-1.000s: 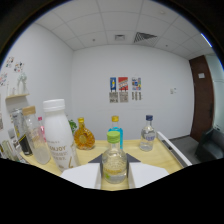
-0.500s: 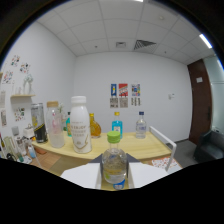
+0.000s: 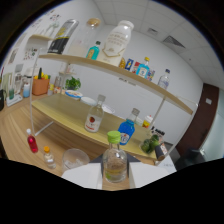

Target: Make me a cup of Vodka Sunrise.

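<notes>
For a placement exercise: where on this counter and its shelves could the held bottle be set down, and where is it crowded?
The green-capped bottle sits between the hand-held gripper fingers. Free patches: the counter between the red bottle and the glass cup, and the lower shelf left of the red-labelled bottle. Crowded: the top shelf and around the blue bottle.

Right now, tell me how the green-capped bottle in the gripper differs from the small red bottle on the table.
The green-capped bottle is clear glass, larger, held between the gripper fingers. The small red bottle is red, slimmer, white-capped, standing free on the table. Both are capped and roughly upright.
</notes>
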A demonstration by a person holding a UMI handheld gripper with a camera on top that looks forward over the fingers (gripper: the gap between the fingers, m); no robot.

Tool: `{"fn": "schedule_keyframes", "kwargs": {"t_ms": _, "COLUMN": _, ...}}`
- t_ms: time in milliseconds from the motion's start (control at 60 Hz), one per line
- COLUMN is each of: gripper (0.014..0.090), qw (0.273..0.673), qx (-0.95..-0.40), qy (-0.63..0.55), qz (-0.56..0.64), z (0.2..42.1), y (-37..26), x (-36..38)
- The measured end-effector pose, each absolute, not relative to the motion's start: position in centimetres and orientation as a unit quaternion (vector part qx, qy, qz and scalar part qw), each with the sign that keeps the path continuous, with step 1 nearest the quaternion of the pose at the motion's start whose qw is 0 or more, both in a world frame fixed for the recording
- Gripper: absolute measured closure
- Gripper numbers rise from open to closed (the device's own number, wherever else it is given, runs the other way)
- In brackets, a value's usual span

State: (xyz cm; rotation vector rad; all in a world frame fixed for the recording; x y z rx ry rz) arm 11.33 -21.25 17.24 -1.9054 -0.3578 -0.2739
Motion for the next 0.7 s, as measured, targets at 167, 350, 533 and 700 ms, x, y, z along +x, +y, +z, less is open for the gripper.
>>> {"fn": "schedule_keyframes", "kwargs": {"t_ms": 167, "gripper": 0.0694, "qw": 0.519, "qx": -0.742, "qy": -0.33, "qz": -0.265, "z": 16.9, "y": -20.3, "x": 11.5}}
{"fn": "schedule_keyframes", "kwargs": {"t_ms": 350, "gripper": 0.0695, "qw": 0.462, "qx": -0.627, "qy": -0.495, "qz": -0.386, "z": 16.6, "y": -20.0, "x": 10.8}}
{"fn": "schedule_keyframes", "kwargs": {"t_ms": 533, "gripper": 0.0696, "qw": 0.401, "qx": -0.552, "qy": -0.568, "qz": -0.46, "z": 16.7, "y": -19.5, "x": 11.6}}
{"fn": "schedule_keyframes", "kwargs": {"t_ms": 700, "gripper": 0.0693, "qw": 0.356, "qx": -0.504, "qy": -0.605, "qz": -0.504, "z": 17.1, "y": -18.9, "x": 12.2}}
